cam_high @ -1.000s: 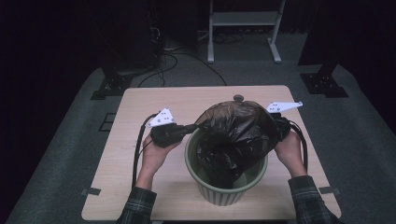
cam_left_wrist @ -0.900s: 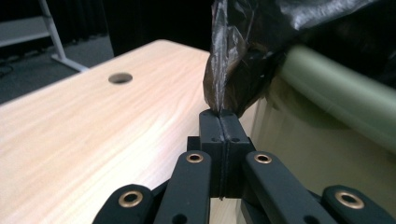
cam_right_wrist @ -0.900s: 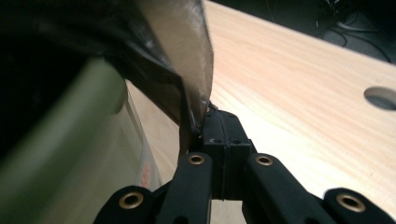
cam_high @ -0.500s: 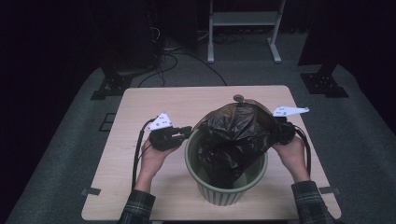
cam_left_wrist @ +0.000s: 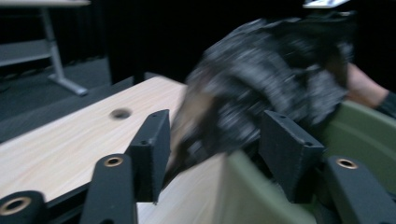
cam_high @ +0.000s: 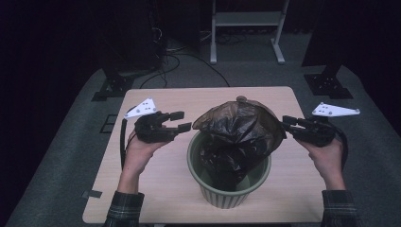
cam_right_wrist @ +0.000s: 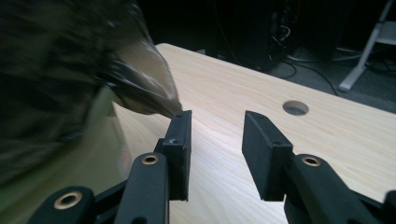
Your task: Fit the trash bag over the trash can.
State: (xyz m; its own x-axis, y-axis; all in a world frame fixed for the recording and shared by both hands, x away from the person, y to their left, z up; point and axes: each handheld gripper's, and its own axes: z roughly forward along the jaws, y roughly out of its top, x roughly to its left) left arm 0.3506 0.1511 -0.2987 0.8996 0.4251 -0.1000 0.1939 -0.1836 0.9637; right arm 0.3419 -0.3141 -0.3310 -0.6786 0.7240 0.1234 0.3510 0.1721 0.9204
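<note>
A black trash bag (cam_high: 236,135) billows up out of a green bin (cam_high: 230,191) in the middle of the wooden table (cam_high: 156,184). My left gripper (cam_high: 183,121) hovers just left of the bag, jaws apart and just opening, with nothing pressed between the pads. The left gripper view shows the blurred bag (cam_left_wrist: 271,79) and the bin rim (cam_left_wrist: 369,130) beyond its own tips (cam_left_wrist: 219,154). My right gripper (cam_high: 286,124) is off the bag's right side, jaws just opened and empty. Its tips (cam_right_wrist: 219,149) frame bare table, with the bag (cam_right_wrist: 70,60) at the left.
A round cable hole (cam_right_wrist: 295,108) sits in the table's far side behind the bag. On the dark floor beyond stand a white frame (cam_high: 246,19), loose cables (cam_high: 189,56) and two black stand bases (cam_high: 111,87) (cam_high: 328,82).
Both grippers were shut at the bag's sides by the bin rim; both have let go, opened and drawn outward, the left one also rising. The bag stays puffed over the bin.
</note>
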